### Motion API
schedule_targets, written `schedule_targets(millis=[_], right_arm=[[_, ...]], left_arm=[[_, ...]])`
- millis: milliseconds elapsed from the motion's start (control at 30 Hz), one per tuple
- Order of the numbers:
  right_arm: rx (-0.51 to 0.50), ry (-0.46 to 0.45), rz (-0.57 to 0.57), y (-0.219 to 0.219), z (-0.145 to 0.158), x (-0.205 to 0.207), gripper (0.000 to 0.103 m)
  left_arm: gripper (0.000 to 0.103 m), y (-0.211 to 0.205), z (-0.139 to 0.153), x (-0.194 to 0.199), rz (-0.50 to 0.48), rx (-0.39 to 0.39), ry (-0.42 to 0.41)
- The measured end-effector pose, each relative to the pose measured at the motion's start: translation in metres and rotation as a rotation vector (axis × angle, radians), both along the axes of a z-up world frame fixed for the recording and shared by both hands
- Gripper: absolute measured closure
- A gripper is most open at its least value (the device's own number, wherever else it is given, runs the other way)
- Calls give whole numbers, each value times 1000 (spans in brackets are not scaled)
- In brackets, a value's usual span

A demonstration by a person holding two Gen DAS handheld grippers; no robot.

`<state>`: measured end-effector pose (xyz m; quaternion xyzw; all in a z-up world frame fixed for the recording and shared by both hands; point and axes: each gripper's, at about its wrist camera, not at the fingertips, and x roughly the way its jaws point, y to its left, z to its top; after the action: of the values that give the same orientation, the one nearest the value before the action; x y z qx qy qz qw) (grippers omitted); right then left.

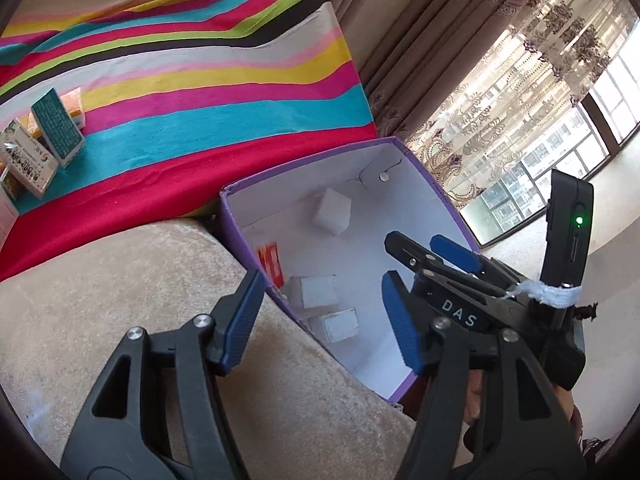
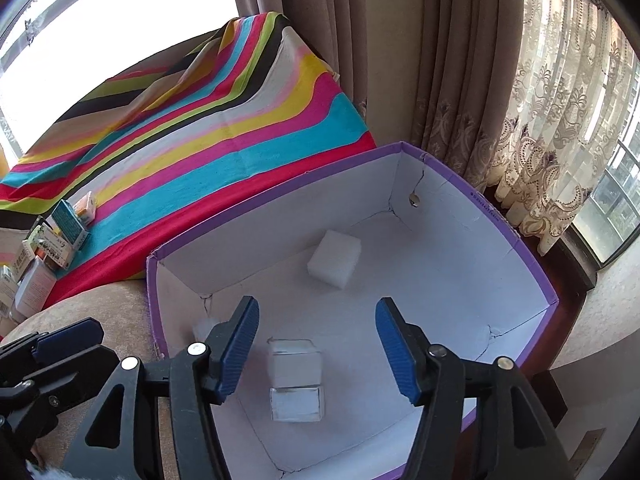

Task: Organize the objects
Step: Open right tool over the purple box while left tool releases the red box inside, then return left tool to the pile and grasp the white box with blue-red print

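Left wrist view. The left gripper (image 1: 320,316) hangs over the near-left wall of the purple box (image 1: 432,168), its two blue-padded jaws apart with nothing between the pads. The right gripper (image 1: 424,264) enters from the right above the box interior; its jaws also stand apart and hold nothing. Inside the box, four items can be counted: one white foam block (image 1: 332,216) toward the far end, one red-and-orange packet (image 1: 271,262) against the left wall, and two white cartons (image 1: 320,296) lying side by side on the floor near the front. One small metal stud (image 1: 384,176) sits on the far inner wall. The box rests on a beige cushion (image 1: 120,280). Beyond it lies a striped cloth (image 1: 200,80), on which a cluster of small packages (image 1: 52,136) stands at the far left; at least four are visible, and the exact number cannot be told.

Right wrist view. The right gripper (image 2: 318,348) is poised over the open box (image 2: 500,216), jaws apart and empty. Directly below the gap lie the two white cartons (image 2: 296,380), one behind the other, touching. The single foam block (image 2: 335,264) sits well apart from them, toward the far wall. The left gripper's (image 2: 52,344) fingers show at the lower left, outside the box. The package cluster (image 2: 60,236) remains on the striped cloth (image 2: 240,140) at left. Curtains (image 2: 460,80) hang behind.
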<state>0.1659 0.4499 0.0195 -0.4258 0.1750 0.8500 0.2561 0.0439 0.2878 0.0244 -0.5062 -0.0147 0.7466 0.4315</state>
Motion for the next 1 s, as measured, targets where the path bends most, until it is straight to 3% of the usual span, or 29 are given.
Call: schedule_targets(millis=[200,400,533,667,767,867,1000], right_arm=[[25,23,49,-22,10,-11,18],[83,49,95,-51,24,-26,17],[126,131,162,-72,34,-31,10],[141,167,246,-91,42,-38,7],[110,146,327,-108,39,-49,7],[55,147,365,-122,35,-57,7],[87,125,414,-143,34,-67,7]], left_arm=[[35,-24,2,-5,37,-22,38],[34,-54,9,-14,92,-40,64],[34,-86,14,-25,182,-48,73],[34,-123,23,-29,269,-76,159],[34,-152,25,-31,346,-137,228],[34,-184,23,-35,419,-144,245],[34,-215,23,-41,498,-170,267]])
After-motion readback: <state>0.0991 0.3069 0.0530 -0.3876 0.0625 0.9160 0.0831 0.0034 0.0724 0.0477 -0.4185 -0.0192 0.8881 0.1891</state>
